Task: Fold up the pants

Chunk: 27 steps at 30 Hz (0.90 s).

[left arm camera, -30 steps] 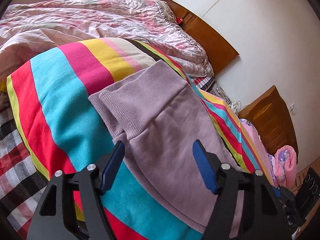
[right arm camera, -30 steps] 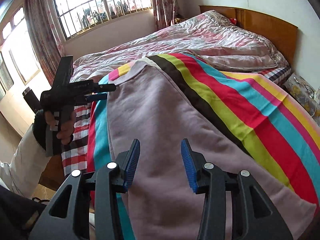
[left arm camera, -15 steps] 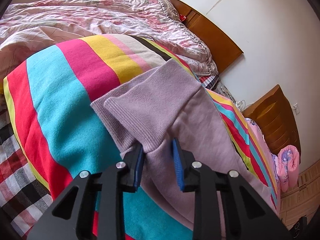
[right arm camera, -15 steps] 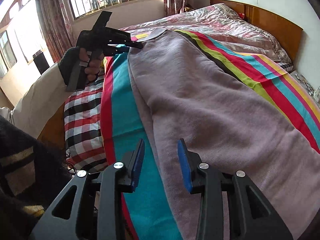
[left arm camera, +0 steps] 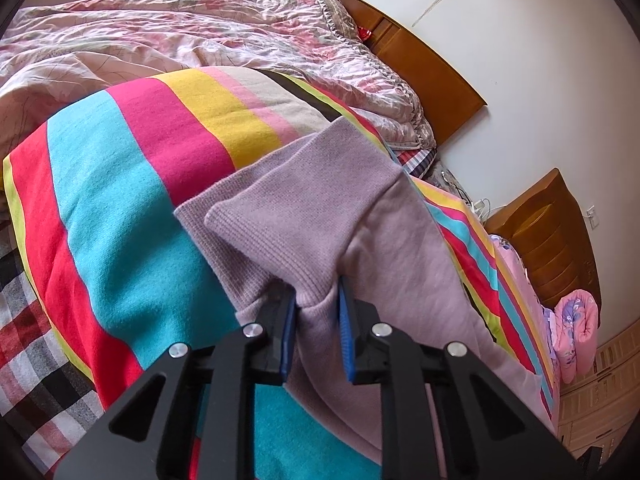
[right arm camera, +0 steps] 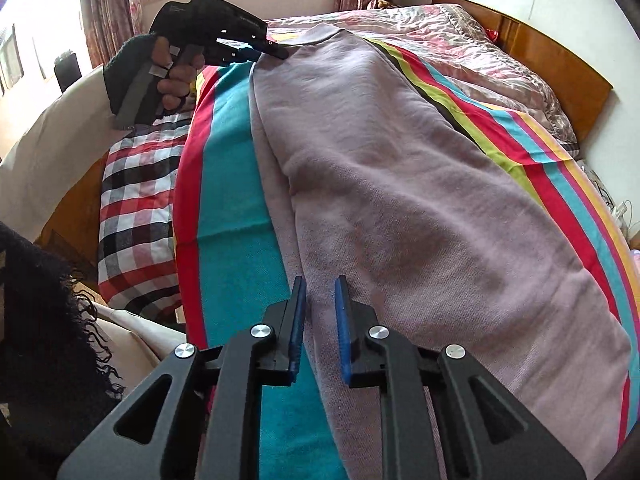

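Left wrist: left tongs (left arm camera: 317, 300) pinch pants (left arm camera: 320, 208) cuff edge.

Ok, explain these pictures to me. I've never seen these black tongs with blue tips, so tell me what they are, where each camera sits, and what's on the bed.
A person holds a handheld two-finger gripper in each hand; each carries a camera looking along its fingers. The left gripper has just closed on the ribbed end of the lilac pants, pinching the fabric. The right gripper has just been closing on the pants' near edge at the other end. The pants lie along a striped blanket on the bed. In the right view you see the left hand gripping its tool.
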Each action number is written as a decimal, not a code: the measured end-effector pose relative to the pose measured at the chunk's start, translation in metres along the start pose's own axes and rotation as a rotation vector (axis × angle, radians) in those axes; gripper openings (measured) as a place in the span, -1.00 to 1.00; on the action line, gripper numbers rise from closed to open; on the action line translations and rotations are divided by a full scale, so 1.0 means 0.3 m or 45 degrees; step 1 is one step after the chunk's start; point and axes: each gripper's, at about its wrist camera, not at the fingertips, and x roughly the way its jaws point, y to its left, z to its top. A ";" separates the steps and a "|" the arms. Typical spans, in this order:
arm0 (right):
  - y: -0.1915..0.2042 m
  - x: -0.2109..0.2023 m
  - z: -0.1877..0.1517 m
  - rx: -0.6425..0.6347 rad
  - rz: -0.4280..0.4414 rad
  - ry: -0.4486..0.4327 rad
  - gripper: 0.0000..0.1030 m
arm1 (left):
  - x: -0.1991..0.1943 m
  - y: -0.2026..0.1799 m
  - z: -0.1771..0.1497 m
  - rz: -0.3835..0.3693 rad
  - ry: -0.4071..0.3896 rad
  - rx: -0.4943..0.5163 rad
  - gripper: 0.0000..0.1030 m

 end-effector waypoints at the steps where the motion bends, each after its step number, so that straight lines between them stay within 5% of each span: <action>1: 0.001 0.001 0.000 -0.008 -0.003 -0.002 -0.78 | -0.001 -0.005 0.003 0.000 -0.001 0.008 -0.70; 2: 0.001 0.000 0.001 -0.019 -0.013 -0.004 -0.95 | -0.005 -0.011 0.012 -0.005 -0.007 0.018 -0.73; 9: -0.036 -0.144 0.042 -0.023 0.032 -0.160 -0.96 | -0.140 -0.079 0.080 -0.078 -0.116 0.092 -0.74; 15: -0.005 -0.027 0.008 -0.042 0.132 -0.030 -0.96 | -0.028 0.022 0.022 0.069 0.019 0.024 -0.72; 21: -0.042 -0.021 0.002 0.057 0.211 -0.013 -0.79 | -0.021 0.025 0.012 0.100 0.010 0.032 -0.58; 22: -0.051 -0.037 0.008 0.076 0.222 -0.031 -0.73 | -0.039 0.006 0.012 0.138 -0.012 0.051 -0.35; 23: -0.062 -0.055 0.017 0.103 0.247 -0.061 -0.73 | -0.067 -0.023 0.010 0.242 -0.077 0.086 0.16; 24: -0.072 -0.073 0.029 0.126 0.268 -0.101 -0.73 | -0.110 -0.056 0.002 0.362 -0.180 0.123 0.34; 25: -0.080 -0.084 0.043 0.142 0.283 -0.135 -0.73 | -0.150 -0.096 -0.004 0.411 -0.270 0.165 0.43; 27: -0.088 -0.078 0.083 0.160 0.277 -0.178 -0.73 | -0.187 -0.190 -0.016 0.339 -0.317 0.255 0.43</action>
